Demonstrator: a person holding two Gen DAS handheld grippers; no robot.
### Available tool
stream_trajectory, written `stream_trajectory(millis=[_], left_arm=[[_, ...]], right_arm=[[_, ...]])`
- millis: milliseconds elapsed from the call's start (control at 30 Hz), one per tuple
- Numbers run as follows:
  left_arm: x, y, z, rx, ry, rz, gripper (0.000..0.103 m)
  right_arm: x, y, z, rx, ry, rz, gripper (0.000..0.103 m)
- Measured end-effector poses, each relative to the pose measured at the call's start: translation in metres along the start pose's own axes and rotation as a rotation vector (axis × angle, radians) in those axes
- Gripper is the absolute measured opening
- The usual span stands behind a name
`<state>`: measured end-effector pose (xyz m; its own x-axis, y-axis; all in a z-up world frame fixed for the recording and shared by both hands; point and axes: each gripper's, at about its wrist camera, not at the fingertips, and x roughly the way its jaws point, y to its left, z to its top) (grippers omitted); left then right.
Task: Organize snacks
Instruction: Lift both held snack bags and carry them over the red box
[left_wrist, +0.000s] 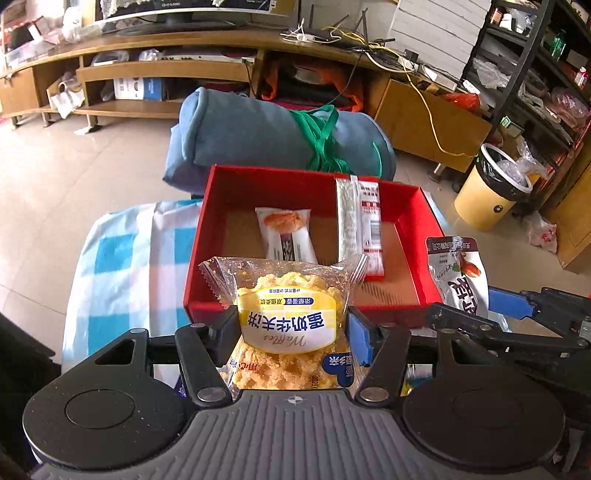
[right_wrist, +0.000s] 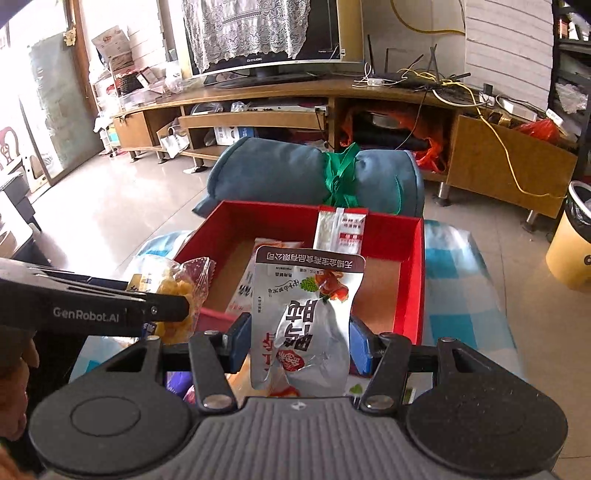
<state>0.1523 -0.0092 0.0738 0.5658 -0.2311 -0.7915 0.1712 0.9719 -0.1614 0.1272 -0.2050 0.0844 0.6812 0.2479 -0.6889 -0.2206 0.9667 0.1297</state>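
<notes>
Your left gripper (left_wrist: 293, 334) is clamped on the yellow waffle packet (left_wrist: 291, 332), pads pressing its sides, and your right gripper (right_wrist: 297, 341) is closed on the silver foil pouch (right_wrist: 304, 321) the same way. Both packets hang just at the near wall of the red box (left_wrist: 413, 218), which sits on the checked cloth (left_wrist: 122, 258) toward its far edge. Inside the box, a white pastry packet (left_wrist: 286, 236) lies near the middle of the floor and a long red-and-white sachet (left_wrist: 360, 229) leans against the far wall toward the right corner.

The risks, as I judge them: your two grippers are close side by side, so bringing both over the near wall together could knock one against the other. The waffle is brittle; a tighter squeeze may crumble it. The foil pouch is held low, so its slack top could catch the near wall and fold. If you let go too early, either packet may land on the rim and tip out onto the cloth.
</notes>
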Motion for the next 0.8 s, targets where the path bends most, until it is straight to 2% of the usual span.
stream_trajectory(millis=[367,800], left_arm=[[0.015,-0.007,0.026,0.021,-0.024,0.02,0.067],[0.046,-0.004,0.051,0.005,-0.008,0.05,0.067]], right_arm=[[0.022,-0.007,0.023,-0.001,0.0,-0.005,0.048],[0.06,-0.023,0.044,0.022,0.026,-0.018,0.048]])
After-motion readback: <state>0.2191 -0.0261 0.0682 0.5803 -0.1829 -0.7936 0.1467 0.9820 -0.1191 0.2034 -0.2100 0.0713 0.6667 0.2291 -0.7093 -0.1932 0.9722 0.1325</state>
